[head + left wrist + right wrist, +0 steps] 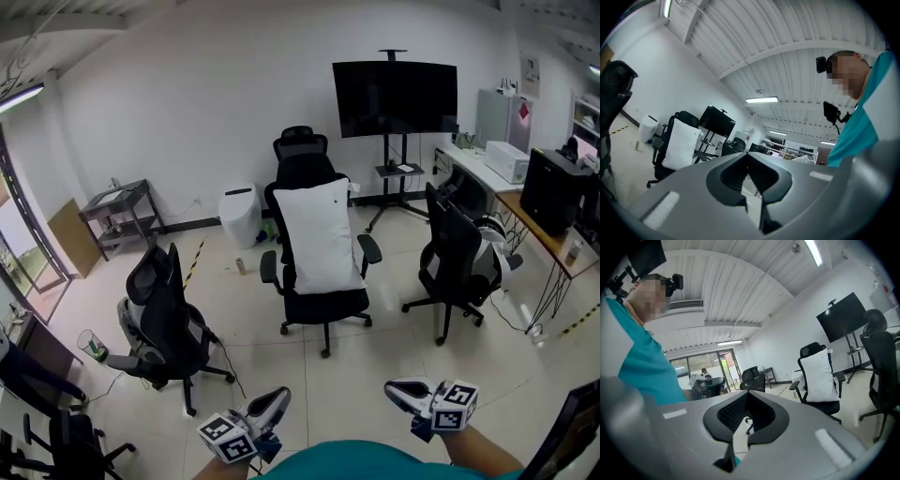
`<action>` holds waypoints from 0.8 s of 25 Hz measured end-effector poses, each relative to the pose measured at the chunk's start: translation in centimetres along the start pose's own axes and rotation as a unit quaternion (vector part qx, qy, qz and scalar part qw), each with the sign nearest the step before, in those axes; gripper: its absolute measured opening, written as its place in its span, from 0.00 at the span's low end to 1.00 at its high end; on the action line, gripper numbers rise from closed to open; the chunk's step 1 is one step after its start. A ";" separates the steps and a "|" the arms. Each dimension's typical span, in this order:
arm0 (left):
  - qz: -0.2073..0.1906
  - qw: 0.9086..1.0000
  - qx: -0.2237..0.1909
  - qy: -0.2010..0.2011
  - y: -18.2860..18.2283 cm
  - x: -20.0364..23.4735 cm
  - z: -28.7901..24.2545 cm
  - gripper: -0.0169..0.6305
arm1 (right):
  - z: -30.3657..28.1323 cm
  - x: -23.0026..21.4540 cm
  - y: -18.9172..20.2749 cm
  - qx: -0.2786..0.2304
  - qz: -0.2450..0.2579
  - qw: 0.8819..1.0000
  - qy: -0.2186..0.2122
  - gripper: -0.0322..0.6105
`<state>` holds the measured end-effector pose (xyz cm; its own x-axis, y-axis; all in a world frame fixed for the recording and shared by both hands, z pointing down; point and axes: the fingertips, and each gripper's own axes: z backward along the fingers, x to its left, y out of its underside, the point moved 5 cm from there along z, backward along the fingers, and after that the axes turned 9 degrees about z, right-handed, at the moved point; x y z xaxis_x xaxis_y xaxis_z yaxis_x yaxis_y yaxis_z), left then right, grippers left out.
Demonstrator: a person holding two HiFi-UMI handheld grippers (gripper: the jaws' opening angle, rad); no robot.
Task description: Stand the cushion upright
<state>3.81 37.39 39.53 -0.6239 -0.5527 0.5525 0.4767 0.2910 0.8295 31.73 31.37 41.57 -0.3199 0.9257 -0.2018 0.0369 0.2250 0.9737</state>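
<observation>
That plain white cloth cushion [321,237] looks soft and matt, bit creased. The black office chair [323,305] behind it is matt fabric with plastic arms, the pale tiled floor [375,366] has a slight sheen, and the big black TV screen [395,97] is glossy.

this was an office or workroom. three black swivel chairs stood loose on a pale tiled floor [366,375]: the left chair [164,314], the middle chair [325,305] and the right chair [455,248]. a big dark screen [395,97] on a wheeled stand stood by the white back wall. a long desk [534,232] ran along the right side, carrying a white box-shaped appliance [507,161] and a black box-shaped machine [553,187]. a metal trolley [117,216] stood at the left. a tube light [761,99] hung under a ribbed ceiling, and glass doors [701,364] showed at one end.
</observation>
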 end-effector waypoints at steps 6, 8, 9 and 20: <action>-0.004 1.000 0.004 0.008 -1.3 1.5 4.9 0.04 | -3.2 3.5 0.3 -0.035 -0.019 0.999 0.035 0.05; -0.004 1.000 0.001 0.008 -1.8 2.0 5.9 0.04 | -4.5 4.1 0.4 -0.034 -0.017 0.998 0.040 0.05; -0.001 1.000 -0.001 0.008 -2.0 2.1 6.3 0.04 | -5.0 4.5 0.4 -0.029 -0.013 0.999 0.042 0.05; 0.007 1.000 -0.007 0.017 -2.0 2.6 8.0 0.04 | -6.4 6.6 0.3 0.003 0.042 0.998 0.052 0.05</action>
<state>-3.70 41.57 40.01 -0.5964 -0.5743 0.5608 0.4943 0.2877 0.8203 23.60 35.61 41.17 -0.4121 0.9049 -0.1061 0.0740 0.1493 0.9860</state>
